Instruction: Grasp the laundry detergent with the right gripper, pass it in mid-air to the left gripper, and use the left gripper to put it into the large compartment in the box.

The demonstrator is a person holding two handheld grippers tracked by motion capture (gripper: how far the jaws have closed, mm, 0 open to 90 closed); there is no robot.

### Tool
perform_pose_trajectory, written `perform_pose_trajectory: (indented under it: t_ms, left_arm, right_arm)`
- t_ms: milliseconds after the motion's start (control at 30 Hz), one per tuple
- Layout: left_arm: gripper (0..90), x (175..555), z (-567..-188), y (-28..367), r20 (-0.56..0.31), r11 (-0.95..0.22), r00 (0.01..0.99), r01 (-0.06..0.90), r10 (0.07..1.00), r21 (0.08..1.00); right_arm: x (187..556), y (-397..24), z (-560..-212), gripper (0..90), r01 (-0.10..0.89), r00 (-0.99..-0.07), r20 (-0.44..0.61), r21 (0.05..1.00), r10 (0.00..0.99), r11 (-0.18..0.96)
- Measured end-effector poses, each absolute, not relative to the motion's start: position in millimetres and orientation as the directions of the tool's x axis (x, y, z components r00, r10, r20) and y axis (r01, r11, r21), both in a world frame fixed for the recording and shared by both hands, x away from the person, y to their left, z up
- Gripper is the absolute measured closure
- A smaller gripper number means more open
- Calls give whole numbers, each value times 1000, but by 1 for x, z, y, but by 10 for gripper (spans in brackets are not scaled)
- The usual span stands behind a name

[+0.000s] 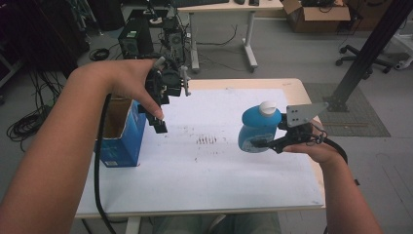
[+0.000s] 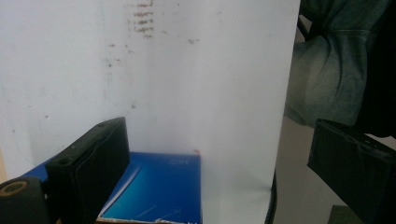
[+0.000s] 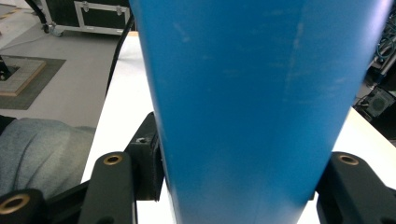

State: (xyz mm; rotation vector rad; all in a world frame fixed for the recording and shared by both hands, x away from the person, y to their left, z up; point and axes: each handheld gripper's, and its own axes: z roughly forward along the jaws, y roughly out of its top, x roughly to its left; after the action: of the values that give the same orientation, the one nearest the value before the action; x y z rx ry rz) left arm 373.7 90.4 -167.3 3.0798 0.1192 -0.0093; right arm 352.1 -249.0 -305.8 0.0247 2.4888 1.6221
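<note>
A blue bottle (image 1: 257,127) with a white cap (image 1: 267,107) hangs upright above the right part of the white table (image 1: 204,180). My right gripper (image 1: 261,143) is shut on the bottle's lower body from the right. In the right gripper view the blue bottle (image 3: 247,102) stands between the two jaws, which press on both its sides. An open blue box (image 1: 120,134) stands at the table's left edge. My left gripper (image 1: 157,122) hovers just right of the box, pointing down. In the left gripper view the gripper (image 2: 224,163) is open with nothing between its jaws, above the blue box (image 2: 161,191).
Brown smudges (image 1: 207,140) mark the table's middle. Beyond the far edge stand a computer tower (image 1: 134,39), a desk (image 1: 229,19) and a cardboard box (image 1: 316,14). A black post (image 1: 365,53) rises at the right. The person's jeans-clad leg (image 2: 327,79) is past the near edge.
</note>
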Motion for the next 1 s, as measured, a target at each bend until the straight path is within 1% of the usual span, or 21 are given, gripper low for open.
perform_pose_trajectory:
  t_ms: [233,500,1000]
  left_arm:
    - [61,369,-163,81,2,-996,999,54,54,65]
    - [58,367,-162,76,1,-997,999,54,54,50]
    - [57,365,-163,69,3,-998,999,43,44,49]
  right_arm:
    - [352,-233,-303,440,-97,-988,-137,911,73,400]
    - [352,-218,-303,440,-111,-989,-140,914,46,390]
    - [354,-190,-322,440,-104,-993,-117,915,11,391]
